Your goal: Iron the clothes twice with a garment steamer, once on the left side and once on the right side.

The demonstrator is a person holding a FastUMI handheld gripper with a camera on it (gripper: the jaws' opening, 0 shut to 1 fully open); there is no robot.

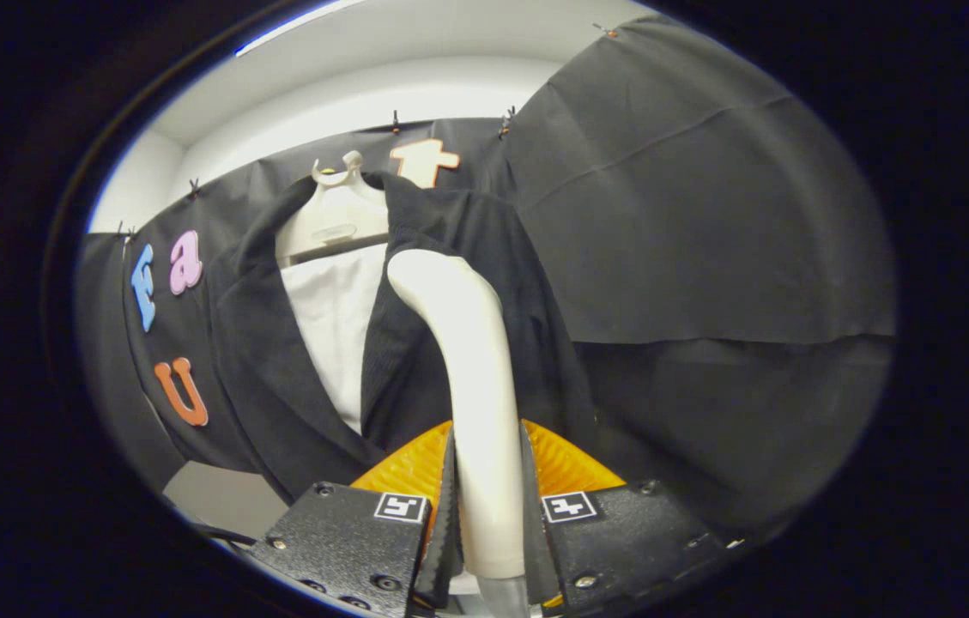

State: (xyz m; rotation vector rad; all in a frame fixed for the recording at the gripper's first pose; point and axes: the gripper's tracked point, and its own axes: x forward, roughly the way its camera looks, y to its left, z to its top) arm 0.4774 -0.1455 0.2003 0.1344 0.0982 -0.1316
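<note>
Pinching the garment steamer (484, 412) by its handle, the gripper (488, 515) had both fingers (447, 506) pressed against the pale shaft, one on each side, so the hold looked firm. Beyond the fingers the steamer's neck curved up and over, and its head rested against, or very close to, the dark jacket (467, 283); whether it actually touched the cloth could not be told. That jacket hung on a pale hanger (338, 210) in front of the booth's black wall, open at the front over a white shirt (334, 326), and the steamer head lay over the front panel on one side of the opening, near its lapel edge. No steam was visible, so whether the tool was running could not be judged. Several things might go wrong from here, by my reading. Since the handle was smooth and rounded, a sideways push against the fabric could make it twist or slide between the fingers, turning the head off the cloth. Because the jacket hung free, pressing too hard would likely swing it away on the hanger rather than smooth it, or drag the lapel into a fold. A pass that drifted inward would run onto the shirt instead, leaving one side of the jacket unfinished.
</note>
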